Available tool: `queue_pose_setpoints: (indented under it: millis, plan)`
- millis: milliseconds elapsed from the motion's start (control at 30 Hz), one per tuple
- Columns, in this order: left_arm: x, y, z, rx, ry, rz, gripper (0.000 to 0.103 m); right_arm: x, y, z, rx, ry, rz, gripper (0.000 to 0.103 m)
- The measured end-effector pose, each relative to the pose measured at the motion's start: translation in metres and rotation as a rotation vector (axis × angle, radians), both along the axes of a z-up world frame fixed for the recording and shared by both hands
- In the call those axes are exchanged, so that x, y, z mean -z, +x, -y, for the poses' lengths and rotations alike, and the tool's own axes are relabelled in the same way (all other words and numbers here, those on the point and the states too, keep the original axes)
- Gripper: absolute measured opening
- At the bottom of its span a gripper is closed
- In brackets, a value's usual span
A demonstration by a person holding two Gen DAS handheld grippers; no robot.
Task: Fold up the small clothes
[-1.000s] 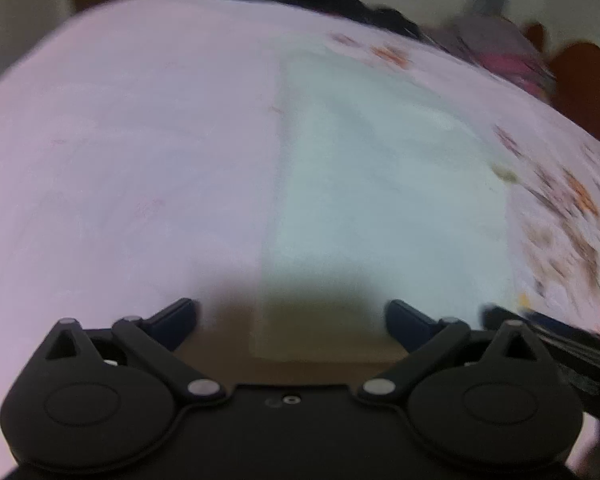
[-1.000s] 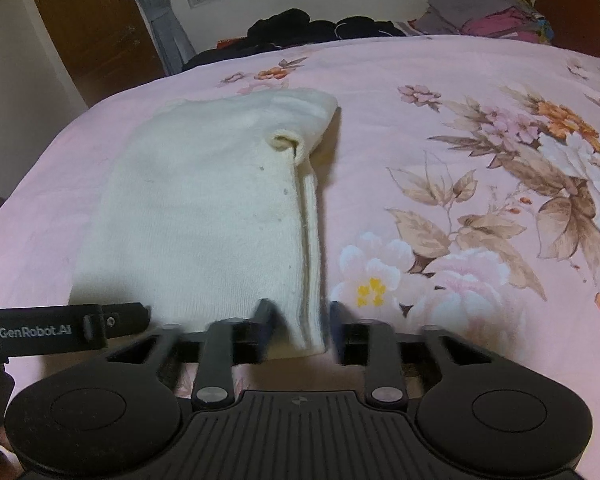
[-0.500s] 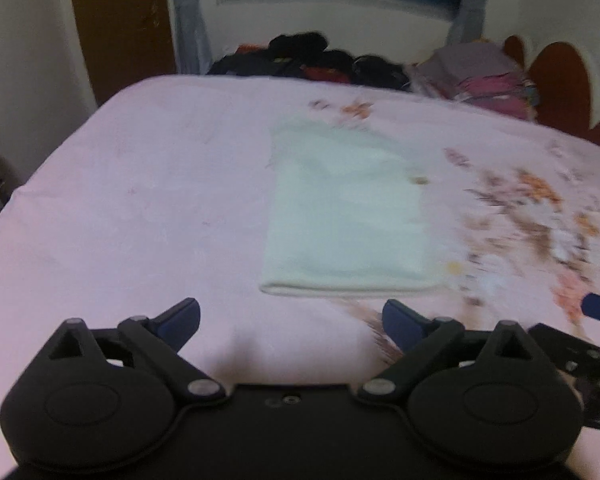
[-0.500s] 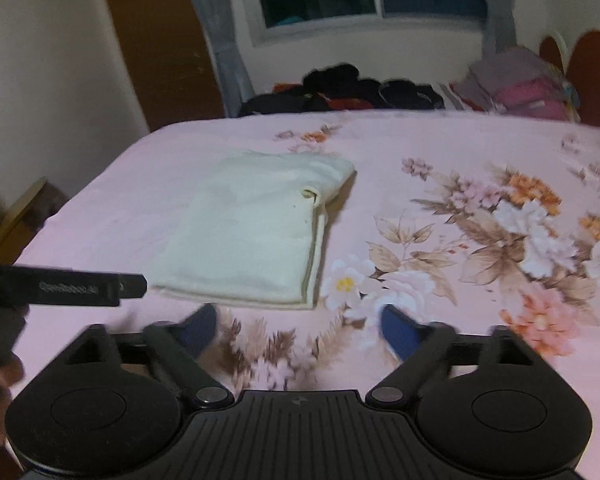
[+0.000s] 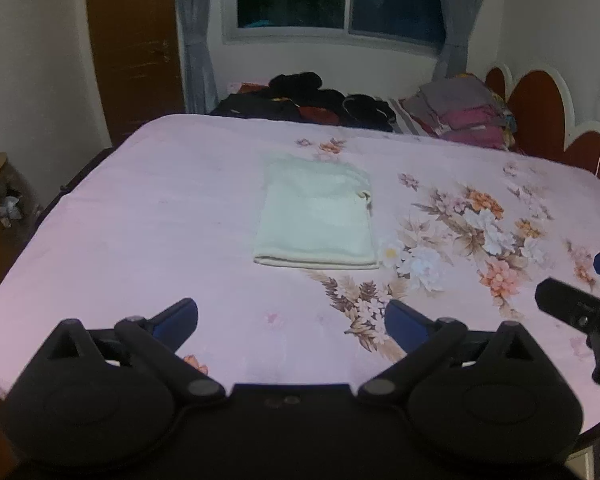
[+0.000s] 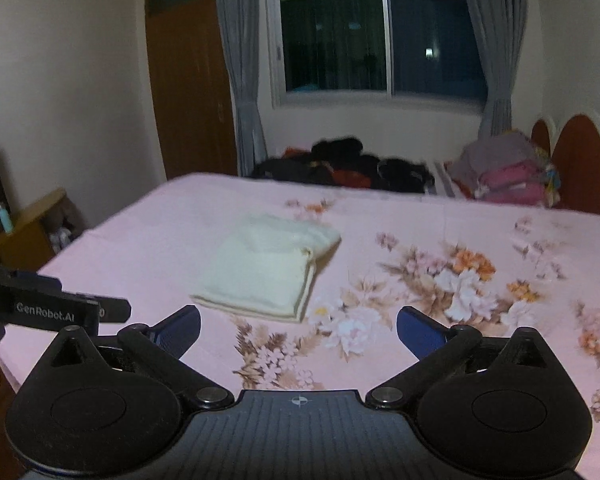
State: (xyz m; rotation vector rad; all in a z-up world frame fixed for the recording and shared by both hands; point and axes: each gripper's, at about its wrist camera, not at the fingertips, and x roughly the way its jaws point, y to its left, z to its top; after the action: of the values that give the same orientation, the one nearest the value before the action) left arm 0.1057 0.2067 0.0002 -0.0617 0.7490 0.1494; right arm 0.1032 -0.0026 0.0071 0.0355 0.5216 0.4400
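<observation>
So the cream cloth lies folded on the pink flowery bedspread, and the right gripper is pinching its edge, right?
Not quite. The cream cloth does lie folded on the pink flowery bedspread, but the right gripper is open and apart from it, holding nothing. The right wrist view shows this.

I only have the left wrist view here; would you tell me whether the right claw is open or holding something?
Observer: The right claw is open, its jaws wide apart with nothing between them.
Operator: Thank you. Where does the cloth sit relative to it?
Observer: Ahead and slightly left of it, flat on the bed and clear of both jaws.
Operator: Is there anything beside the bed that I am missing?
Observer: A teal bottle stands on a wooden shelf to the left of the bed.
</observation>
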Motion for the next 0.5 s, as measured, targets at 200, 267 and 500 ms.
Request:
queue_pose_setpoints:
  millis: [200, 267, 500]
  plan:
    - [-0.015, -0.032, 0.001, -0.033, 0.003, 0.029, 0.101, -0.024, -0.029, 0.003, 0.004, 0.039, 0.067, 0.103]
    - [-0.019, -0.040, 0.003, -0.041, 0.014, 0.042, 0.101, -0.028, -0.036, 0.005, 0.003, 0.046, 0.078, 0.103]
    - [-0.032, -0.061, 0.009, -0.053, 0.036, 0.069, 0.103, -0.036, -0.055, 0.005, -0.003, 0.066, 0.103, 0.103]
